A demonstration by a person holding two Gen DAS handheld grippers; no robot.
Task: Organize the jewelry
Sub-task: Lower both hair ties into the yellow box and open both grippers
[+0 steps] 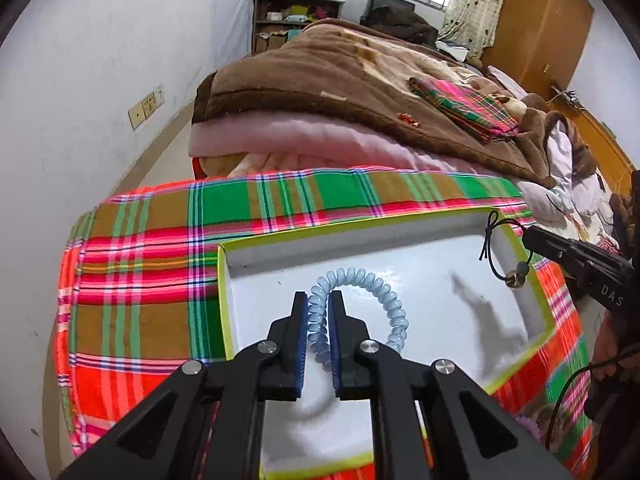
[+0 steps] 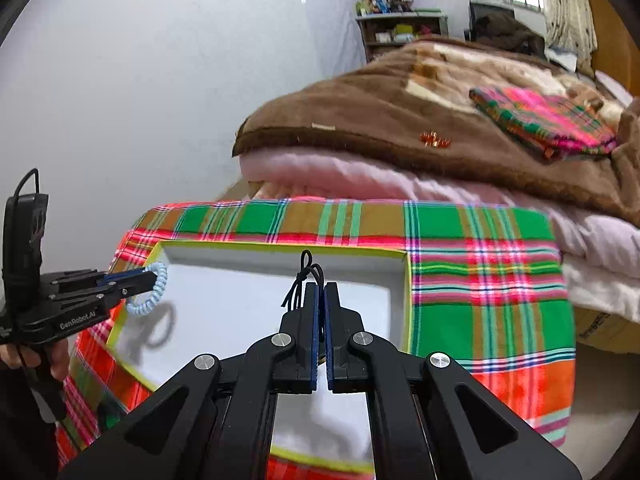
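Note:
A white box (image 1: 248,258) with a yellow-green rim lies open on a plaid cloth (image 1: 132,280). My left gripper (image 1: 319,300) is shut on a pale blue spiral hair tie (image 1: 384,292) and holds it above the box's inside. It also shows at the left of the right wrist view (image 2: 150,280), with the spiral tie (image 2: 140,308) hanging over the box's left rim. My right gripper (image 2: 321,292) is shut on a black cord bracelet (image 2: 306,276) above the box (image 2: 280,258). In the left wrist view the cord (image 1: 490,240) hangs from the right gripper (image 1: 528,238) with a bead (image 1: 516,274) at its end.
A bed with a brown blanket (image 1: 320,76) and pink quilt (image 1: 300,136) lies right behind the plaid cloth. A folded plaid cloth (image 1: 464,108) and a small orange-red item (image 1: 408,119) rest on the blanket. A white wall is on the left, shelves (image 1: 296,16) stand at the far end.

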